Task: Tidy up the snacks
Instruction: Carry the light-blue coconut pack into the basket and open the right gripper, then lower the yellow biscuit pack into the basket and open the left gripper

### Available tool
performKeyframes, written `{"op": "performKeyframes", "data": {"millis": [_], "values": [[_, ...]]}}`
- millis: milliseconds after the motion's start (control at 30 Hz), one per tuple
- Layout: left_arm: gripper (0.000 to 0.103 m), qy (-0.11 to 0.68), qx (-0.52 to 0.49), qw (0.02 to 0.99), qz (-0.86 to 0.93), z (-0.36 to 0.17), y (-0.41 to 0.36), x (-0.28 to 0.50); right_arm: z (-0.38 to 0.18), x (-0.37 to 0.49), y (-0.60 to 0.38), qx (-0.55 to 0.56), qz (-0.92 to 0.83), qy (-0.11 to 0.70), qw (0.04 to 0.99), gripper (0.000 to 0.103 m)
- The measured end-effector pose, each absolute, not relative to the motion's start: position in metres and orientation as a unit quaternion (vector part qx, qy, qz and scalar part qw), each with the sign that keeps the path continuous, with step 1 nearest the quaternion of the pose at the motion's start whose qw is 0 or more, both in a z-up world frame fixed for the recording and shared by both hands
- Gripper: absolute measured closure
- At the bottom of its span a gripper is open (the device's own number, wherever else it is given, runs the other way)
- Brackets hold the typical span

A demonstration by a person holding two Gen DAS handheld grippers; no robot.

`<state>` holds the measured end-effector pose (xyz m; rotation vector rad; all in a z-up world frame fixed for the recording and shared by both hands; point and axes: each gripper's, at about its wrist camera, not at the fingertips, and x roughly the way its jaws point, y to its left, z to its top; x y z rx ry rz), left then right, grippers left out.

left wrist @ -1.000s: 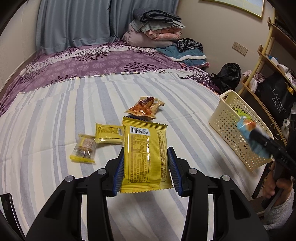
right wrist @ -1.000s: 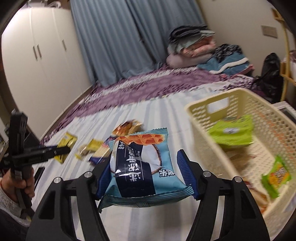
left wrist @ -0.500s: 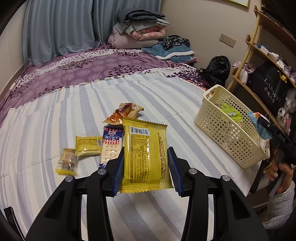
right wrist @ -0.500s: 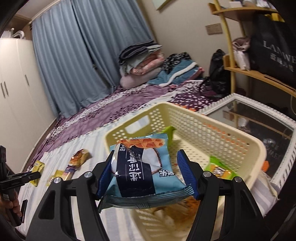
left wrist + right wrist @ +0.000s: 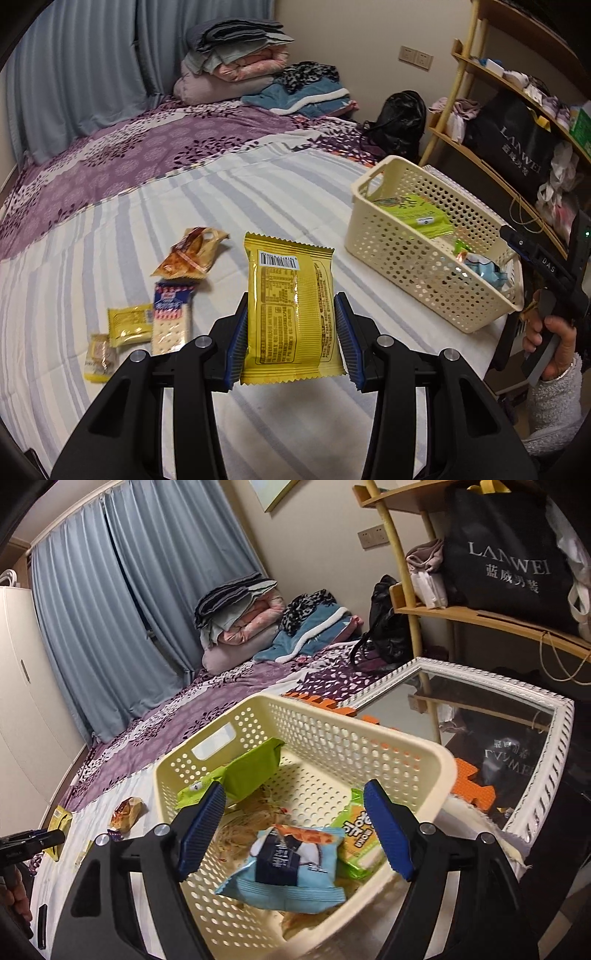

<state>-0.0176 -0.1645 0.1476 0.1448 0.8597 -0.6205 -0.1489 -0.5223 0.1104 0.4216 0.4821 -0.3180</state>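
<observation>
My left gripper (image 5: 291,297) is shut on a yellow snack packet (image 5: 288,266), held upright above the striped bed sheet (image 5: 258,192). Several more snacks lie on the sheet to its left: an orange packet (image 5: 192,254), a cracker pack (image 5: 171,317) and small yellow packets (image 5: 129,325). My right gripper (image 5: 294,790) hangs over the cream basket (image 5: 424,753) with its jaws opening. A blue packet (image 5: 291,864) lies loose in the basket below them, clear of the pads. Green packets (image 5: 251,771) also lie in the basket (image 5: 399,254).
A white-framed mirror (image 5: 546,746) lies beside the basket on the right. Behind it stands a wooden shelf (image 5: 480,616) with a black bag (image 5: 506,554). Folded bedding (image 5: 236,62) is piled at the head of the bed. A person's hand (image 5: 554,339) grips the right tool.
The right gripper moved from the bed to over the basket, opened, and the blue packet dropped into the basket. The left gripper carried the yellow packet rightward, nearer the basket.
</observation>
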Motion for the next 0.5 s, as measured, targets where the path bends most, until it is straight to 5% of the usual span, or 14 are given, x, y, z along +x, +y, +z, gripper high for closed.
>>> {"op": "performKeyframes", "data": {"millis": [500], "values": [[0.059,0.375,0.135,0.811,-0.427,0.162,-0.303,-0.032,0.121,-0.191,-0.544,0.208,-0.197,0.197,0.938,0.026]]}}
